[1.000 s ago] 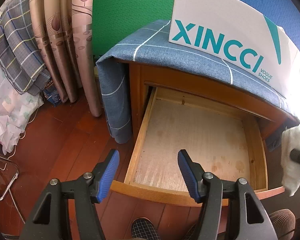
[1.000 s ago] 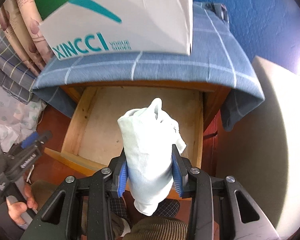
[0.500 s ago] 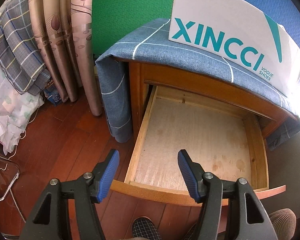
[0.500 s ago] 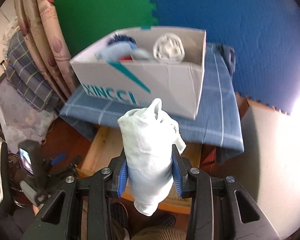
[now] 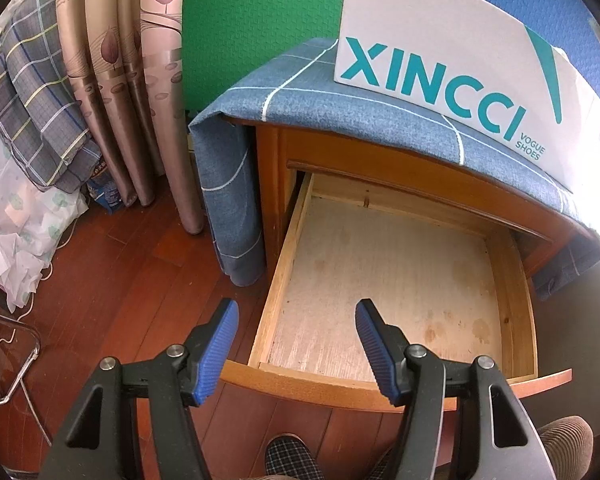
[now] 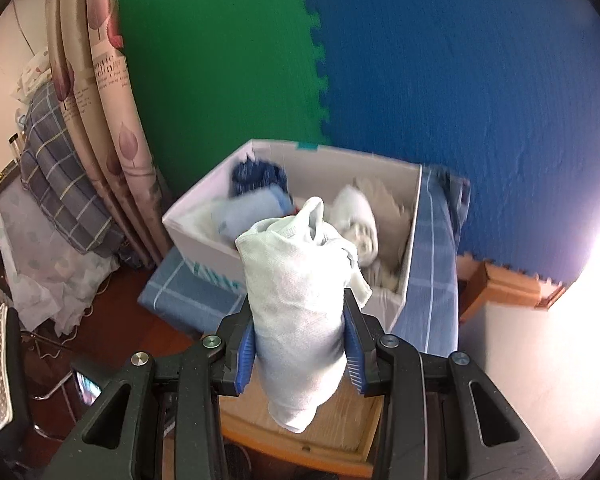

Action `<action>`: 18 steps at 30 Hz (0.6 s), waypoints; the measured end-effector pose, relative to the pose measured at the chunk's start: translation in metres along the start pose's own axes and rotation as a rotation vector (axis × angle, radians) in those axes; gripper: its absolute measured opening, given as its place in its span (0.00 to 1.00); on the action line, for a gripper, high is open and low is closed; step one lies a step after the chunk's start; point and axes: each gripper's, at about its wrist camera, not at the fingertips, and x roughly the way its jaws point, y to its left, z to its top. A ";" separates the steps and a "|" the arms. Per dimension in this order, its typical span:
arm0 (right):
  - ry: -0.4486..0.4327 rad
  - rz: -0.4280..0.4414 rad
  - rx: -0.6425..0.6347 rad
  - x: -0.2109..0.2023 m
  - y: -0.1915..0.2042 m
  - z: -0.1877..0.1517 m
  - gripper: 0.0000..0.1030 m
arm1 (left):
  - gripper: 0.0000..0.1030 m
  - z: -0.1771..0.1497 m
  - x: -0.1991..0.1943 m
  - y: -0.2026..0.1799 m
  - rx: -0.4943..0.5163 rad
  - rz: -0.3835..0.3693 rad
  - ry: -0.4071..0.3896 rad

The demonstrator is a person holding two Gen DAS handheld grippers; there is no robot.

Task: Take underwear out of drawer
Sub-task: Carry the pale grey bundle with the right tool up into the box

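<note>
Holding the rolled white underwear [image 6: 296,304] in your right tongs [image 6: 300,354], you have it clamped between both blue pads around its lower half, with the roll standing up in front of the open shoe box [image 6: 204,232] on the cloth-covered nightstand [image 5: 284,168]. The drawer [image 5: 380,390] below looks bare from the left wrist view, so this is probably the last piece. Keep the squeeze firm: the fabric is soft and the tail hanging under the pads could slip. Carry it well above the near cardboard wall, then lower it into the gap beside the other rolls [image 6: 356,220] before letting go. Your left tongs [image 5: 296,350] hang spread apart and empty over the drawer front; leave them there.
</note>
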 end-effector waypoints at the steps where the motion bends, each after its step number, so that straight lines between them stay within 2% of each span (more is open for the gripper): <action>1: -0.007 -0.001 -0.004 0.001 0.002 0.007 0.35 | 0.61 0.000 0.000 0.000 0.000 0.000 0.001; 7: -0.032 -0.027 -0.018 0.013 0.009 0.042 0.35 | 0.61 0.000 -0.001 0.001 0.002 -0.004 -0.001; 18: 0.002 -0.071 -0.037 0.058 0.016 0.078 0.35 | 0.61 0.001 0.000 0.002 -0.002 -0.007 0.000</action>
